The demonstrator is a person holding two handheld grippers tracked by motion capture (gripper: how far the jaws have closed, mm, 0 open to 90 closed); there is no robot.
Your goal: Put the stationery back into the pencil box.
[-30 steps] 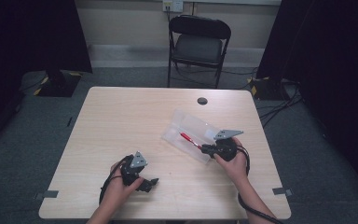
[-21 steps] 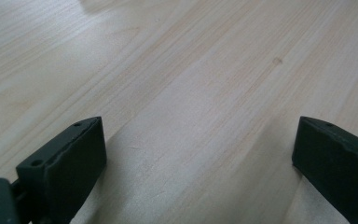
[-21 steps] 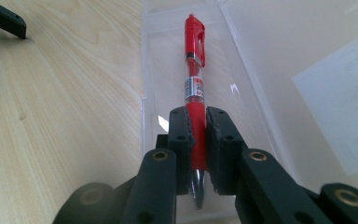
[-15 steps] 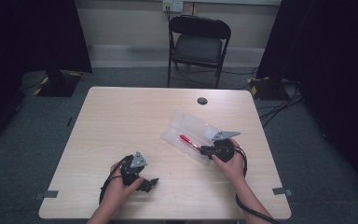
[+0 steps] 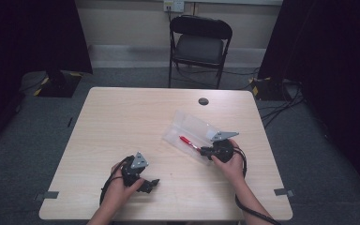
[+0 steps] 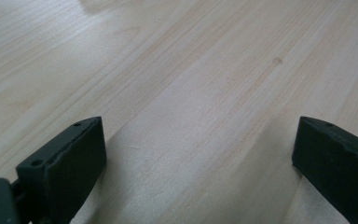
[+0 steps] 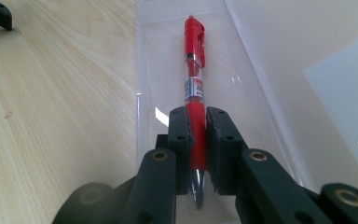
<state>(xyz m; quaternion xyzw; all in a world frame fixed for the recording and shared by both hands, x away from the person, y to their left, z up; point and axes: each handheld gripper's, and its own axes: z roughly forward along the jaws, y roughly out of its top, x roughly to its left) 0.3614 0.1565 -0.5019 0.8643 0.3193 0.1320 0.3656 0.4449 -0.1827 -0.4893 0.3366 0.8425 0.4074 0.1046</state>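
Note:
A red pen lies lengthwise over the bottom half of a clear plastic case, its clip end pointing away. My right gripper is shut on the pen's red grip section, near the tip. From above, the same pen shows over the open case at the table's right, with the right gripper at its near end. My left gripper rests near the front left of the table, jaws open over bare wood, holding nothing.
The light wooden table has a small dark round cap near its far edge. A black folding chair stands behind the table. Cables lie on the floor at the right.
The right gripper has shifted slightly with the pen over the case. The left gripper has stayed in place.

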